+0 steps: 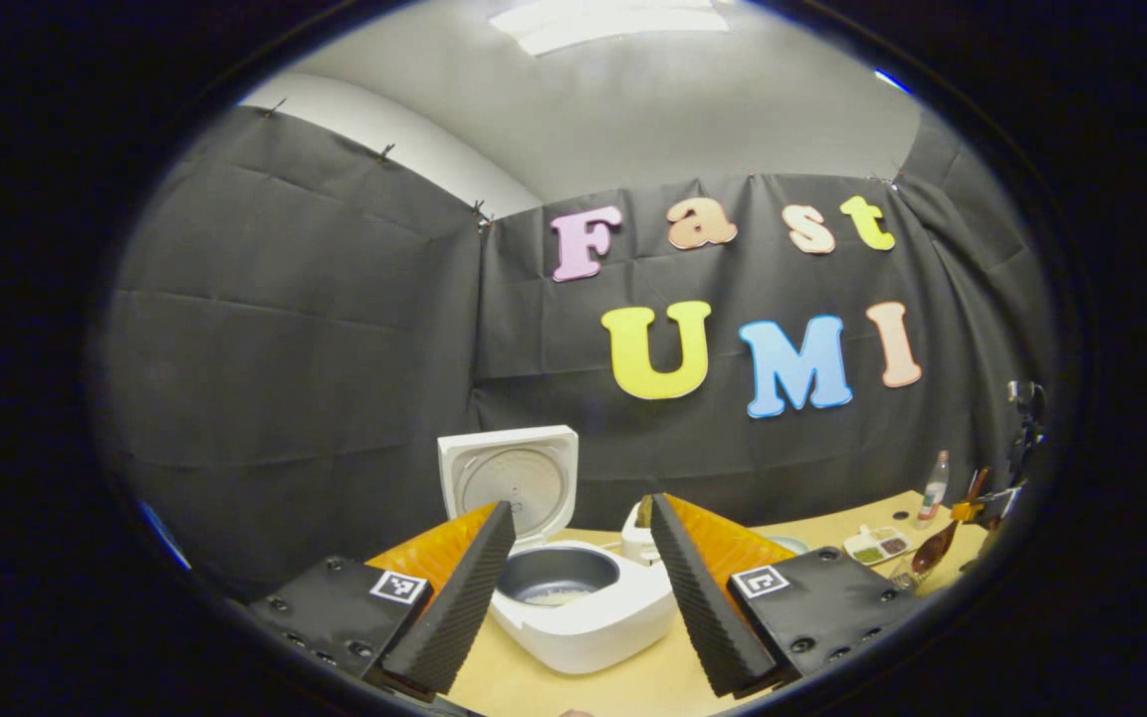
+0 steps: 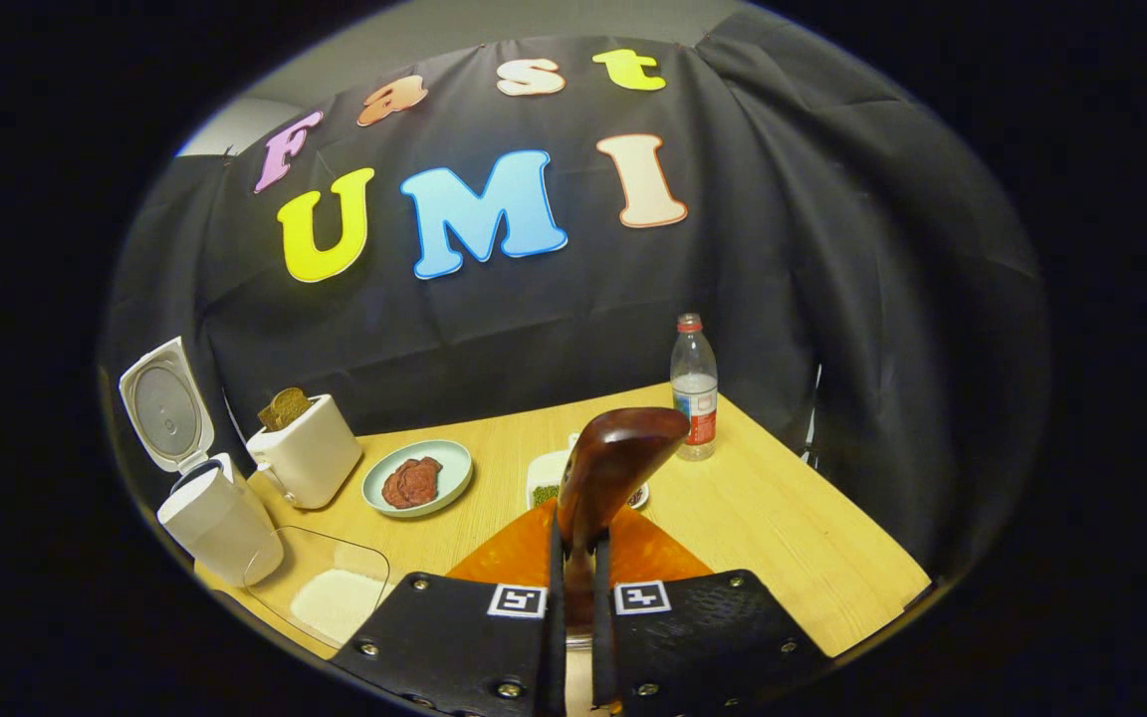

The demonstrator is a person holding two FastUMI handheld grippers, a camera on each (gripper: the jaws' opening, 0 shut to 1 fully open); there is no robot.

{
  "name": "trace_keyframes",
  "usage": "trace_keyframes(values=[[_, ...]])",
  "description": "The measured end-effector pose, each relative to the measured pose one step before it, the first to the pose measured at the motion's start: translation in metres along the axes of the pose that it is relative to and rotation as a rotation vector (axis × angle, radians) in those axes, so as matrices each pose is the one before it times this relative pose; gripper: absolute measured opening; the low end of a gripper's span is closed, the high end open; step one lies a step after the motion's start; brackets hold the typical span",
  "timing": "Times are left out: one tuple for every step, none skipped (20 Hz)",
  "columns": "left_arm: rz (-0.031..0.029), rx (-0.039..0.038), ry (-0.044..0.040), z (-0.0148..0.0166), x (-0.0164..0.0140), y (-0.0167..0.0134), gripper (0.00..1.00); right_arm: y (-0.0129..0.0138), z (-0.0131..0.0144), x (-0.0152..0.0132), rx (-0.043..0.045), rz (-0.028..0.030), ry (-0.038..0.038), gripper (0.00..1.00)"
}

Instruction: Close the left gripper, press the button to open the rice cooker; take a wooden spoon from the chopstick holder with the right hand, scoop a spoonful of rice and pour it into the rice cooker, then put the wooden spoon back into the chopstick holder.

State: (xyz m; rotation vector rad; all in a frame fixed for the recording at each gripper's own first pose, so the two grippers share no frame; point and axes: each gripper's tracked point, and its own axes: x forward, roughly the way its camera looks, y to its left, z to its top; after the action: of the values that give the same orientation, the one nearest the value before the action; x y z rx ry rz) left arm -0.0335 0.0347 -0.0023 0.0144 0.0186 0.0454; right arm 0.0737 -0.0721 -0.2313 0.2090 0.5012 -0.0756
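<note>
White rice cooker [image 1: 583, 607] with grey inner pot [image 1: 556, 576], white toaster [image 2: 307, 453], pale green plate [image 2: 418, 478] of reddish-brown meat [image 2: 412, 481], dark reddish-brown wooden spoon [image 2: 613, 473], clear bottle [image 2: 694, 388] with red cap and red-and-white label, light wood-grain tabletop [image 2: 783, 538], white rice [image 2: 335, 602] in clear container.

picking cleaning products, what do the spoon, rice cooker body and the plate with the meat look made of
Wooden spoon: dark glossy wood, probably varnished, judging by the sheen. Rice cooker: smooth white shell, likely plastic. Plate: pale green with a glazed look, ceramic or melamine; cannot tell.
</note>
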Motion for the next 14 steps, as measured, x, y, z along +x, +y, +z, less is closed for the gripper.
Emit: trace_keyframes(values=[[-0.00670,-0.00661,-0.00039,-0.00128,0.00133,0.00306,0.92,0.00585,0.00683,-0.00457,-0.00271,0.00130,-0.01553,0.11],[-0.00592,-0.00532,-0.00007,-0.00169,0.00133,0.00407,0.95,0.00535,0.00512,-0.00398,0.00030,0.00001,-0.01312,0.11],[-0.00447,-0.00349,0.00271,-0.00264,0.00100,0.00486,0.95,0.00631,0.00509,-0.00426,0.00315,0.00101,-0.01096,0.11],[-0.00252,-0.00492,0.00246,-0.00214,0.00123,0.00516,0.92,0.00817,0.00382,-0.00344,0.00172,0.00545,-0.01010,0.11],[-0.00443,-0.00687,0.00148,-0.00163,0.00121,0.00517,0.92,0.00799,0.00408,-0.00368,0.00166,0.00623,-0.00874,0.11],[-0.00404,-0.00609,0.00352,-0.00212,0.00158,0.00563,0.92,0.00922,0.00267,-0.00301,0.00136,0.00643,-0.00773,0.11],[-0.00427,-0.00468,0.00310,-0.00207,0.00148,0.00552,0.95,0.00857,0.00264,-0.00256,0.00042,0.00601,-0.00705,0.11],[-0.00309,-0.00265,0.00211,-0.00137,0.00035,0.00521,0.92,0.01022,0.00137,-0.00112,0.00167,0.00852,-0.00708,0.11],[-0.00173,-0.00267,0.00339,-0.00245,0.00090,0.00523,0.95,0.01066,0.00027,-0.00086,0.00181,0.01073,-0.00330,0.11],[-0.00150,-0.00262,0.00202,0.00006,0.00150,0.00601,0.96,0.01081,-0.00093,-0.00079,0.00313,0.01205,-0.00363,0.11],[-0.00148,-0.00320,-0.00034,0.00055,-0.00041,0.00614,0.96,0.00953,-0.00135,0.00027,0.00428,0.00939,0.00029,0.11],[-0.00252,-0.00359,-0.00173,0.00038,0.00004,0.00579,0.96,0.00941,-0.00259,0.00034,0.00468,0.00838,0.00161,0.11],[-0.00326,-0.00166,-0.00050,-0.00069,-0.00013,0.00486,0.96,0.01015,-0.00165,0.00032,0.00171,0.00895,0.00009,0.11],[0.00132,0.00197,0.00083,-0.00029,-0.00007,0.00640,0.92,0.00920,-0.00302,0.00113,-0.00217,0.01006,0.00295,0.11]])
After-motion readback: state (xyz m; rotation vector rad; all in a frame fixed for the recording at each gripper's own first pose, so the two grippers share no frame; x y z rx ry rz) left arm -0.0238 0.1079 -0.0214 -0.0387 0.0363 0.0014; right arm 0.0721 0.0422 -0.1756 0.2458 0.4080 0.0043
